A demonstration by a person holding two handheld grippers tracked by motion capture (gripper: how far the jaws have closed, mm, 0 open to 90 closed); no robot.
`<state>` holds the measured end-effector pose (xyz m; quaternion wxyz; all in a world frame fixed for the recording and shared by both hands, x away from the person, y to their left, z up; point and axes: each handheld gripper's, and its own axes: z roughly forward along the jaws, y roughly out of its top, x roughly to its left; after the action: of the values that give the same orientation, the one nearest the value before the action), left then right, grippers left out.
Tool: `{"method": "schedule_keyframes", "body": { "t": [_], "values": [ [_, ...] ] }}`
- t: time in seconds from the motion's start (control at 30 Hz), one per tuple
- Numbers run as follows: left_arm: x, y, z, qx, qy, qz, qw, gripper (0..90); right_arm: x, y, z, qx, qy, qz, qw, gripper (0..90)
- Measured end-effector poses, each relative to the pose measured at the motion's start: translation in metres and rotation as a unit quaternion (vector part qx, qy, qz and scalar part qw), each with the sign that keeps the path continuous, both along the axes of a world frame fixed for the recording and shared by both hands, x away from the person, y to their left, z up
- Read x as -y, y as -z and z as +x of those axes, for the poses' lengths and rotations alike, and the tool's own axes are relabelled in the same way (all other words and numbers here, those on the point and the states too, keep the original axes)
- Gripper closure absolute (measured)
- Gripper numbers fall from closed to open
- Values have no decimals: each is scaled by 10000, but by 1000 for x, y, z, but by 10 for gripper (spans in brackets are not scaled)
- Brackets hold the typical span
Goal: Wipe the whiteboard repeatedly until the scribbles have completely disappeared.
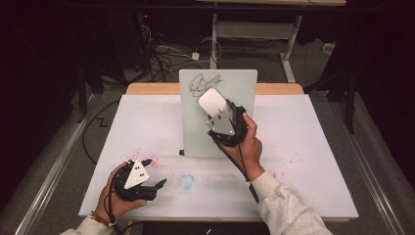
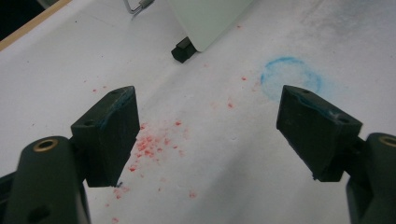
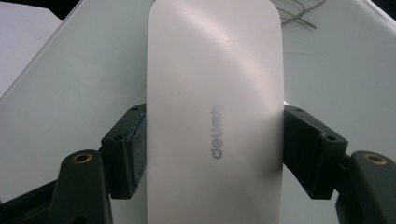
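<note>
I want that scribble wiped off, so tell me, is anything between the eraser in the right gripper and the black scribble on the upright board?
Nothing visible is. The right gripper holds the white eraser against the whiteboard, just below the scribble, with bare board between them.

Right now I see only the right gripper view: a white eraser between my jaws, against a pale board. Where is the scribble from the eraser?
Observer: The black scribble sits near the board's top edge, just up and left of the eraser.
Operator: Is the board standing or lying flat?
Observer: The board stands upright on the table, propped on a small black foot.
Operator: And my left gripper?
Observer: The left gripper is open, low over the table beside red specks.
</note>
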<state>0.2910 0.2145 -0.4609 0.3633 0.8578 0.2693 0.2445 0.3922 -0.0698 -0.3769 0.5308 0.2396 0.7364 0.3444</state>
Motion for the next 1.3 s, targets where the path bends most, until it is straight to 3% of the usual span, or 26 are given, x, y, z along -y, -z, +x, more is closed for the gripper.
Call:
{"method": "schedule_keyframes", "body": {
  "t": [0.23,0.37,0.47,0.57,0.73,0.97,1.17,1.3],
  "values": [
    [-1,1,0,0,-20,38,10000,205,20,-20,8,162,324,216,9991,311],
    [-2,1,1,-4,-33,16,10000,205,36,-33,13,246,545,519,9969,311],
    [-2,1,1,-3,-22,25,10000,205,39,-36,15,258,604,616,9959,311],
    [-1,1,1,-20,-17,31,10000,205,32,-33,14,320,666,482,9961,311],
    [-2,1,1,-15,-26,10,10000,205,9,-17,8,229,382,170,9989,311],
    [-2,1,1,-3,-11,27,10000,205,-18,5,-1,157,71,-285,9994,311],
    [-3,0,0,-2,-17,9,10000,205,-16,1,0,39,-33,-190,9998,311],
    [-4,0,0,12,-29,-5,10000,205,-8,-9,4,121,79,-8,9999,311]
  ]
}}
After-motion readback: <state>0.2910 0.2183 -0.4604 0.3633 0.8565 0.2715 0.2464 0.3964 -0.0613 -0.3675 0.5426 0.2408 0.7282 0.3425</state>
